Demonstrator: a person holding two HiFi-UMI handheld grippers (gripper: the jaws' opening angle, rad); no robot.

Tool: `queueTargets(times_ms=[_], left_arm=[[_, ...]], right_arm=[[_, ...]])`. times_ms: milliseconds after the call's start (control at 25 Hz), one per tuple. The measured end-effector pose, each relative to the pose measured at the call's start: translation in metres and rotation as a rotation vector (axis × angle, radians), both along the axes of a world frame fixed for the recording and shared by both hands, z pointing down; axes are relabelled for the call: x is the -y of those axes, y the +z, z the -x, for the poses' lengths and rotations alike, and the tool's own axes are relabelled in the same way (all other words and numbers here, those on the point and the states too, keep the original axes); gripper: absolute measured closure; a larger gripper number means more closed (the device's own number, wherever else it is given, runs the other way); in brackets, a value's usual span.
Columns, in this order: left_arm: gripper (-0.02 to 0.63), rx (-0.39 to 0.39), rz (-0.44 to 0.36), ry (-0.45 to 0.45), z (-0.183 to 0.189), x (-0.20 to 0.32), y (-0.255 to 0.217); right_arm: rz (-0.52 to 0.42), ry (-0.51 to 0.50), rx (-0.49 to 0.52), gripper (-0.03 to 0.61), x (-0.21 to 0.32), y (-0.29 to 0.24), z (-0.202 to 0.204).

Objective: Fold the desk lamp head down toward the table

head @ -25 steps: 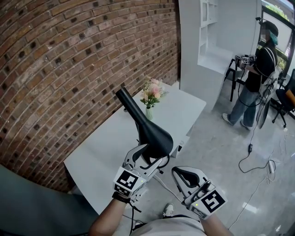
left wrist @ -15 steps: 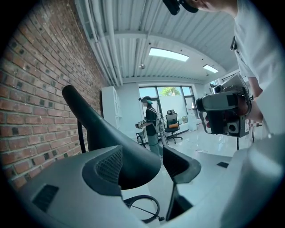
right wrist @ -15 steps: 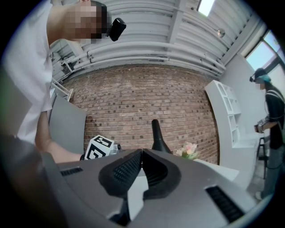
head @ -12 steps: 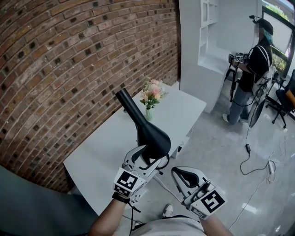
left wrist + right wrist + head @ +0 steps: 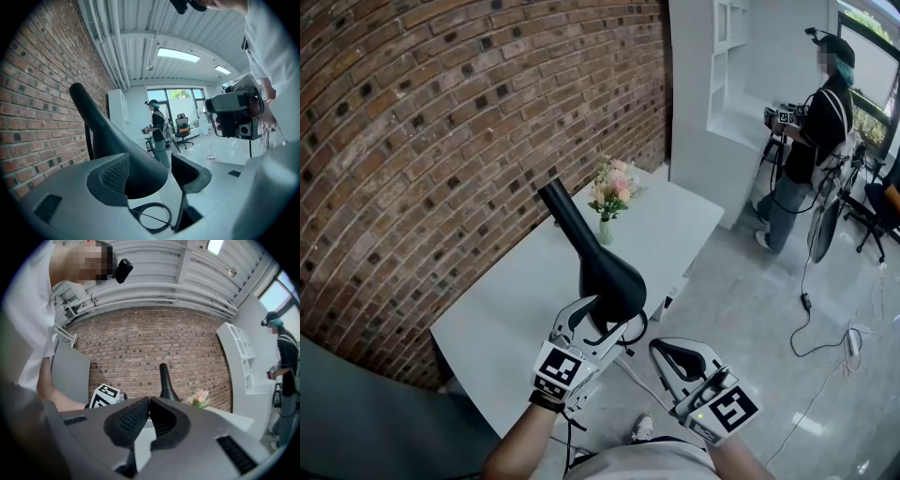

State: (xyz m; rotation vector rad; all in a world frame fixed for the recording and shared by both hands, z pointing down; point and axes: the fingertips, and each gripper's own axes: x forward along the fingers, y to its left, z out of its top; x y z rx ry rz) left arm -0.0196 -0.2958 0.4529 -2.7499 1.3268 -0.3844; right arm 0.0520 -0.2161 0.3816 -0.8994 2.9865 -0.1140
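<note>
Black lamp head [image 5: 602,267] sits above the near edge of the white table [image 5: 511,300], tilted, its narrow end raised toward the far side of the table and its wide end low at the near edge. My left gripper [image 5: 607,321] is at that wide end, just off the table's near edge. In the left gripper view the jaws stand apart around the lamp head [image 5: 117,145]: the shade lies against the left pad [image 5: 115,174], and a gap of floor shows between the shade and the right pad [image 5: 187,169], so the tongs are released, not clamped. My right gripper [image 5: 664,351] hangs off the table's near edge, beside the left one and apart from the lamp. In its own view the right gripper [image 5: 149,405] has its ribbed pads pressed together with nothing between them. A small vase of pink flowers [image 5: 609,192] stands near the table's far end. Brick wall [image 5: 441,141] runs along the table's far long side. A person [image 5: 811,141] stands well away from the table, by a white shelf unit [image 5: 722,75].
</note>
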Motion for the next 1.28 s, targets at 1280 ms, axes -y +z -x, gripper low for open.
queueTargets(times_ms=[1280], left_arm=[[0.345, -0.051, -0.033, -0.004, 0.006, -0.011, -0.016]], right_arm=[[-0.007, -0.022, 0.014, 0.560, -0.002, -0.006, 0.011]])
